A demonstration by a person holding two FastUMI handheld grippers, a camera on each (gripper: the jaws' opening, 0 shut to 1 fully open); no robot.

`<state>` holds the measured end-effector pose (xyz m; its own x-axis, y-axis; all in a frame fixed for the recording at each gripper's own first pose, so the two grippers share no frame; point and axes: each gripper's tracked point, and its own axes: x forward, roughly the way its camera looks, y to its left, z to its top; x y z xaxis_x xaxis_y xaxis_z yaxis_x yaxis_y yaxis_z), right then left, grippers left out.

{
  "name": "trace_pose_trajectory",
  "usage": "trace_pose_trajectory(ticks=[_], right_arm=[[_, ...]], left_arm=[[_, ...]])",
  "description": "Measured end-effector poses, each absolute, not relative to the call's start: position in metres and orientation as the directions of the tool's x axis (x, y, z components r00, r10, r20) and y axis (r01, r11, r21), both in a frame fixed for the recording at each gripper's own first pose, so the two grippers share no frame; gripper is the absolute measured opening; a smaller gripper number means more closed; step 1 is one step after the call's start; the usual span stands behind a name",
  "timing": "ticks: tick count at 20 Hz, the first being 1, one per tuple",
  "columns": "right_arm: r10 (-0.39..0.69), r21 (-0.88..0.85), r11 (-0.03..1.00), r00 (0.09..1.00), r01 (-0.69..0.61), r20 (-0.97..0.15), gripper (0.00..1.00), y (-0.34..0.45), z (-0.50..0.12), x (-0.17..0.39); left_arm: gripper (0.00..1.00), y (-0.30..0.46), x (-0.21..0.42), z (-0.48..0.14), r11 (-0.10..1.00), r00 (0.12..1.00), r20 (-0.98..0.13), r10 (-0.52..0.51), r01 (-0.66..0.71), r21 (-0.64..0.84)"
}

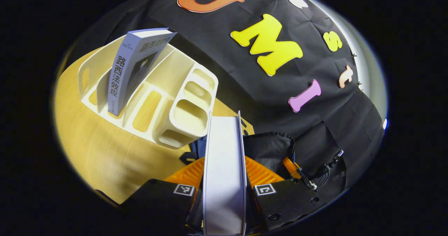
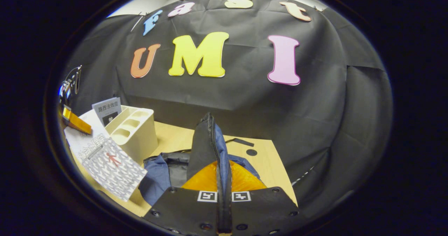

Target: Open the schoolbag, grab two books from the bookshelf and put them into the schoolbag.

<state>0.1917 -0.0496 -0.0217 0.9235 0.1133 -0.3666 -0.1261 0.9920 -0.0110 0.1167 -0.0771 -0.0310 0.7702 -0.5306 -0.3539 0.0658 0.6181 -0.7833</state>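
In the left gripper view, your left gripper (image 1: 224, 190) is clenched on a book (image 1: 224, 166) — you see it edge-on, a pale block of pages between two thin covers, standing upright between the fingers. Just beyond it lies dark fabric of the schoolbag (image 1: 269, 148), and past that, toward the desk's (image 1: 94, 152) far edge, stands the cream bookshelf (image 1: 175, 99) with slotted dividers. A second book (image 1: 129, 71) leans tilted in one of its left compartments, pale blue-grey with dark printed characters down the spine.

In the right gripper view, your right gripper (image 2: 224, 194) is pinched closed on the schoolbag's flap — a dark panel with a zipper running up its edge and blue lining behind, lifted upright. The rest of the bag (image 2: 161, 173) slumps open on the desk (image 2: 269, 162), blue and grey folds showing inside. To the left, the held book's cover (image 2: 112, 166) shows a grey patterned print with a small red figure, hanging over the desk's near left edge. Farther back, the bookshelf (image 2: 136, 131) stands by the desk's far left corner with the other book (image 2: 106, 110) in it.
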Motion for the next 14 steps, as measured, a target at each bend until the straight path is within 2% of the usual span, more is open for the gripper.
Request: trace_pose_trajectory(ticks=[8,11,14], right_arm=[[0.124,0.019,0.992,0.925,-0.126,-0.359,0.00,-0.065,-0.006,0.206],[0.135,0.027,0.991,0.930,-0.134,-0.343,0.00,-0.064,0.003,0.206],[0.127,0.016,0.992,0.935,-0.129,-0.331,0.00,-0.066,0.008,0.209]], left_arm=[[0.48,-0.147,0.188,-0.049,0.535,0.784,-0.332,-0.525,0.001,-0.845],[0.48,-0.184,0.205,-0.053,0.466,0.780,-0.296,-0.551,-0.007,-0.885],[0.48,-0.210,0.221,-0.071,0.444,0.800,-0.291,-0.524,-0.035,-0.895]])
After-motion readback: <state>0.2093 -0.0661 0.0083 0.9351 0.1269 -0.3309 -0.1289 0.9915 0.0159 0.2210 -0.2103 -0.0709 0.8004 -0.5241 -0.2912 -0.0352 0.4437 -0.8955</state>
